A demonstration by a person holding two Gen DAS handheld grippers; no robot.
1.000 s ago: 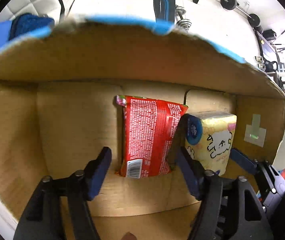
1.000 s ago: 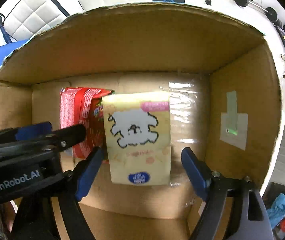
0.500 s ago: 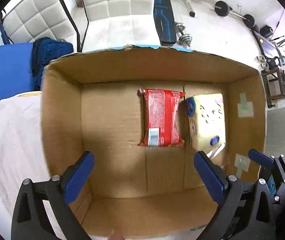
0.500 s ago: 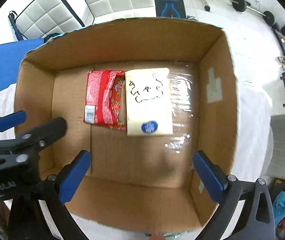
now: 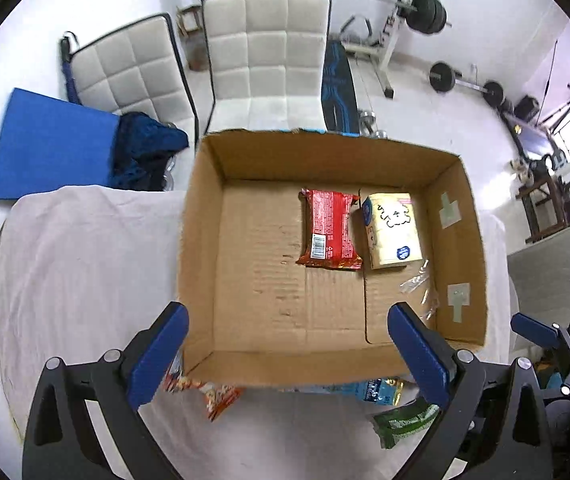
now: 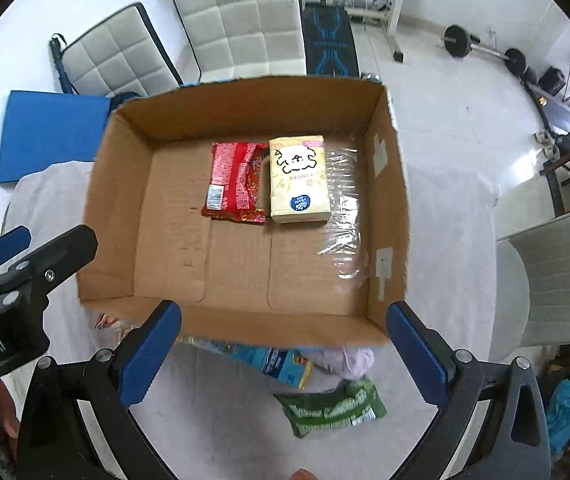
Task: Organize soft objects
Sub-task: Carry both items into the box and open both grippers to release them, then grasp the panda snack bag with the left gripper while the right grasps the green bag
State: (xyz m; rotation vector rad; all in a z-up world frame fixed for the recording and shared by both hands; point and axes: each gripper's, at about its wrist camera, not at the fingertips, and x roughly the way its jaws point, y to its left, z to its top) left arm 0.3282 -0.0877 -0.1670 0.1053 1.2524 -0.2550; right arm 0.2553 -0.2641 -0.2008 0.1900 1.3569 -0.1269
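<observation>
An open cardboard box (image 5: 201, 248) (image 6: 393, 200) sits on a white-clothed table. Inside lie a red snack packet (image 5: 329, 233) (image 6: 234, 188) and, touching its right side, a yellow tissue pack (image 5: 393, 230) (image 6: 299, 178) with a dog drawing. In front of the box lie a green packet (image 5: 405, 420) (image 6: 331, 406), a blue packet (image 5: 373, 390) (image 6: 273, 360), an orange packet (image 5: 209, 392) and a lilac soft thing (image 6: 349, 360), all partly hidden by the box wall. My left gripper (image 5: 289, 356) and right gripper (image 6: 285, 354) are open and empty, above the box's near wall.
White cloth (image 5: 77, 264) covers the table left of the box. White chairs (image 5: 269, 60), a blue mat (image 5: 49, 148) and gym weights (image 5: 441, 76) stand behind. A grey chair (image 6: 557, 272) is at the right. Clear tape (image 6: 345, 216) lines the box floor.
Both grippers have drawn up and back out of the box, leaving the red packet and tissue pack on its floor. The packets in front of the box have come into view.
</observation>
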